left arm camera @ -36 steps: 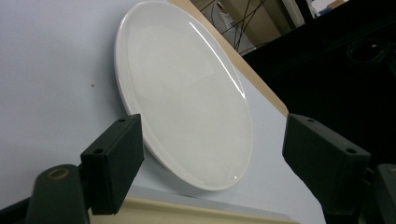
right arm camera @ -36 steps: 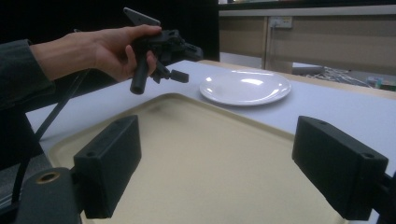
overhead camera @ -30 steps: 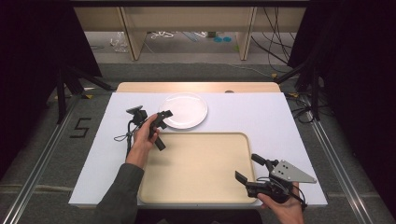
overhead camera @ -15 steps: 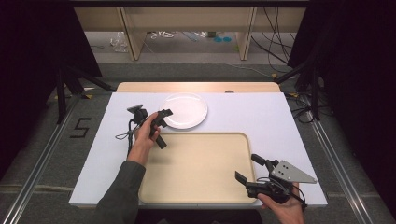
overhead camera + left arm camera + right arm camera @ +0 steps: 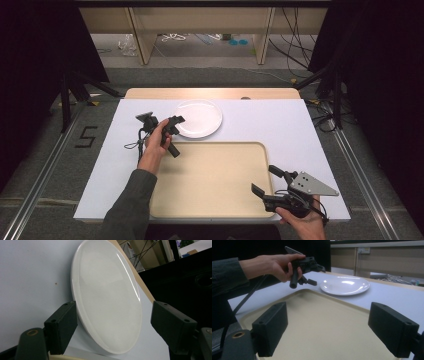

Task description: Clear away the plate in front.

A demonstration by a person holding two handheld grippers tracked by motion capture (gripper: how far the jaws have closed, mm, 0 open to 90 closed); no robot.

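— Nothing has shifted since a second ago; from above, the left claw (image 5: 175, 121) hovers at the near-left rim of the plate (image 5: 199, 118) on the tabletop (image 5: 280, 125), with the right claw (image 5: 265, 180) over the tray (image 5: 210, 175).

— And along the left one?

— Jaws wide apart, holding nothing, straddling the rim. It should probably slide one jaw under before closing.

— The right view?

— Open too, empty, tray below, plate beyond.

Left gripper view: we see plate (image 5: 107, 297) rim near left-hand jaw, contact impossible to tell. Plate's far edge cut off at top. High view: right hand (image 5: 302, 226) cut off by bottom edge; we cannot tell left gripper (image 5: 172, 127) gap from there.
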